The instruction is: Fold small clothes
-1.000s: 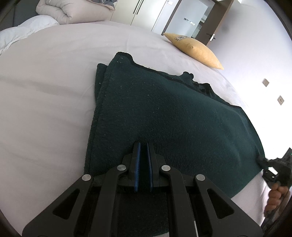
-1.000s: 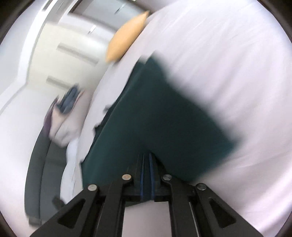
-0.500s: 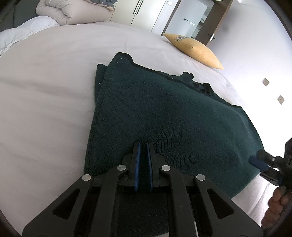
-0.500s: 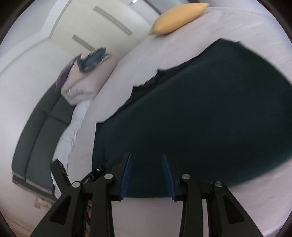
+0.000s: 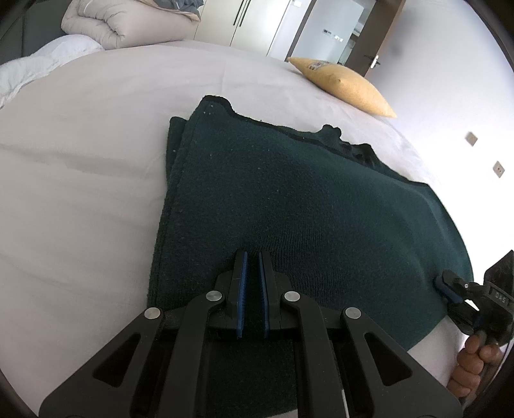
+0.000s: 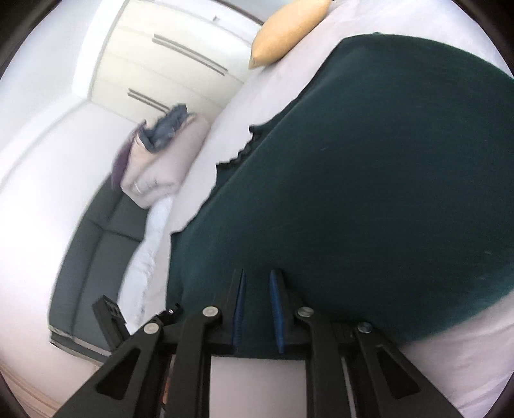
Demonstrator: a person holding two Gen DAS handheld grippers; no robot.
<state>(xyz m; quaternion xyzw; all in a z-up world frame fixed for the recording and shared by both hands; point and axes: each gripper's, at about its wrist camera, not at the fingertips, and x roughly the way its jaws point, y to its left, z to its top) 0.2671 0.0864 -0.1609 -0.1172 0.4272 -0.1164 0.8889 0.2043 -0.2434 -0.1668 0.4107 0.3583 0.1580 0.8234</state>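
A dark green knitted garment (image 5: 289,205) lies folded flat on the pale bed sheet (image 5: 80,180); it also fills the right wrist view (image 6: 369,180). My left gripper (image 5: 252,257) is shut on the garment's near edge, cloth between its blue pads. My right gripper (image 6: 257,273) is open, its jaws straddling the garment's edge at the near right corner. The right gripper also shows at the right edge of the left wrist view (image 5: 449,299), touching the garment's corner.
A yellow pillow (image 5: 343,83) lies at the far side of the bed. A rolled beige duvet (image 5: 125,22) and white bedding (image 5: 41,61) sit at the far left. Wardrobe doors (image 6: 180,54) stand behind. A dark sofa (image 6: 102,244) is beside the bed.
My right gripper opened from shut, swung round and came in to the garment's right corner. My left gripper stayed in place, shut on the near edge.
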